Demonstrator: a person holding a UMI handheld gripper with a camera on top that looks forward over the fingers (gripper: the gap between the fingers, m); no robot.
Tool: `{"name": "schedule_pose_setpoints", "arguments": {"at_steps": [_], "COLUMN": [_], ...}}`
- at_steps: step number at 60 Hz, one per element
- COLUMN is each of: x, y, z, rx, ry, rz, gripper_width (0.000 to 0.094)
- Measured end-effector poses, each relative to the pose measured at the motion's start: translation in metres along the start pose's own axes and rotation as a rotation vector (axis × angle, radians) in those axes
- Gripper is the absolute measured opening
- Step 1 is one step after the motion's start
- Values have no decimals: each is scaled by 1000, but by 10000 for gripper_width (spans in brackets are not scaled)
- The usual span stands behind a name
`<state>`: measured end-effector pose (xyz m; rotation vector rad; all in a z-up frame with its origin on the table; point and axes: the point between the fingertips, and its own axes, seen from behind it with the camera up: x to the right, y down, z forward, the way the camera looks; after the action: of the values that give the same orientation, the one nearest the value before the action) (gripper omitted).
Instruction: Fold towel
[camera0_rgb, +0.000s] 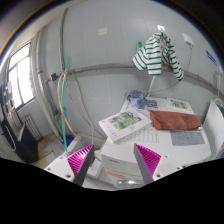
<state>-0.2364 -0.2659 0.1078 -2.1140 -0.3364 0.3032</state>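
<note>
A rust-brown towel (176, 121) lies folded flat on the white table (190, 150), beyond my fingers and to their right. My gripper (113, 160) is open and empty, held above the table's near end, well short of the towel. Its two magenta pads (80, 159) stand wide apart with only white table and boxes showing between them.
A white box with a printed lid (125, 123) lies just ahead of the fingers. A second printed box (170, 104) and a blue-white item (135, 99) sit further back. A green-striped cloth (158, 52) hangs on the wall. A window (20, 75) is at left.
</note>
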Motion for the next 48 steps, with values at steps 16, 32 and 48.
{"name": "schedule_pose_setpoints", "arguments": {"at_steps": [16, 32, 48], "x": [94, 200, 221], "y": [-19, -33, -18], "z": [61, 172, 219], "rx": [-2, -48, -108], "ry": [167, 199, 118], "rz": [-78, -112, -123], "gripper_width": [833, 794, 362]}}
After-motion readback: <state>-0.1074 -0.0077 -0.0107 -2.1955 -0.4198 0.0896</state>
